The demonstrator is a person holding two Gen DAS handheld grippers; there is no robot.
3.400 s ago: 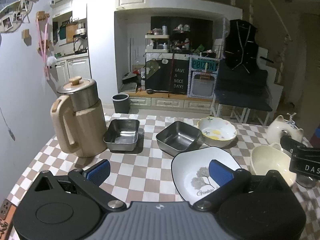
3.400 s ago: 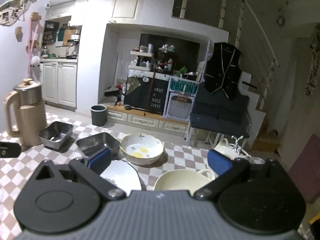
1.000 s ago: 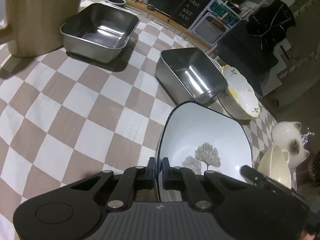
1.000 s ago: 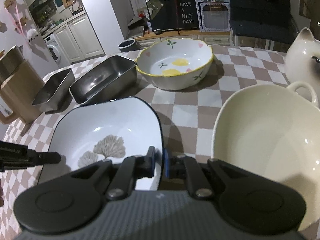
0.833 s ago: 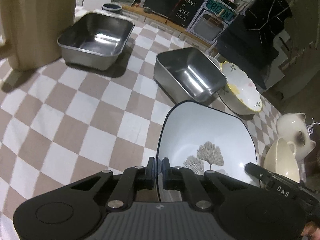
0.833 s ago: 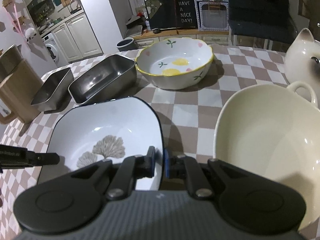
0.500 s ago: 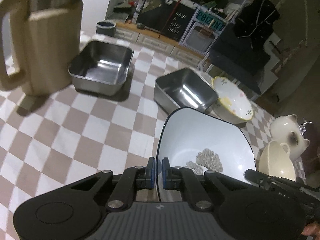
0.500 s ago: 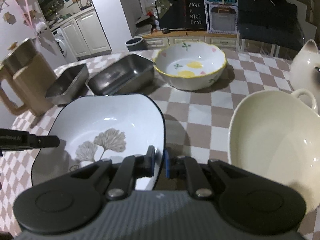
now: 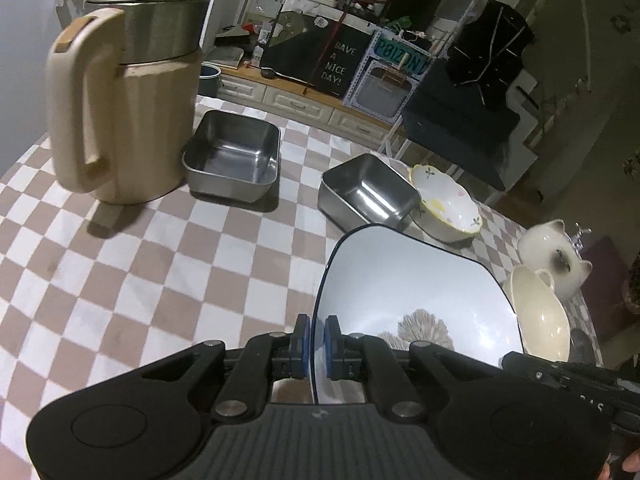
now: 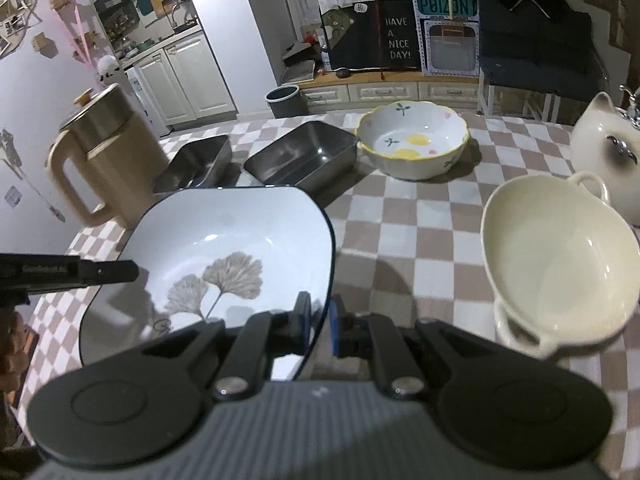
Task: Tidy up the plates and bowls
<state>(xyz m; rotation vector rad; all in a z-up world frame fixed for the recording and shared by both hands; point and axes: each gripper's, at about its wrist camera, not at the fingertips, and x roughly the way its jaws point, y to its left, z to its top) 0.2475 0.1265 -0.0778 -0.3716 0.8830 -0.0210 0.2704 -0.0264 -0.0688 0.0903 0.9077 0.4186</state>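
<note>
Both of my grippers were clamped on the square white plate (image 10: 240, 256), which was off the checkered tablecloth (image 9: 160, 264) and casting a shadow on it. My left gripper (image 9: 316, 342) pinched the plate's left rim between its blue pads; my right gripper (image 10: 318, 328) pinched the right rim, pads closed tight on the dark blue edge. The plate sat roughly level between the 2 tools, tilted slightly, its hollow facing up. The printed ginkgo leaves fanned toward the far rim, stems toward my near edge, with a script word at the near rim too cut off to read. Beyond the plate stood 2 steel trays, the nearer tray (image 10: 302, 156) just past the far rim, the other tray (image 9: 234, 156) beside the beige kettle (image 9: 124, 96). The flowered bowl (image 10: 412, 144) sat right of the nearer tray, the cream handled bowl (image 10: 556, 264) right of the plate, near a cat-shaped jar (image 10: 604, 148). Legible writing: "HAVE A NICE DAY!" on a black board (image 10: 398, 38), "POIZON" on a sign (image 10: 444, 6).
</note>
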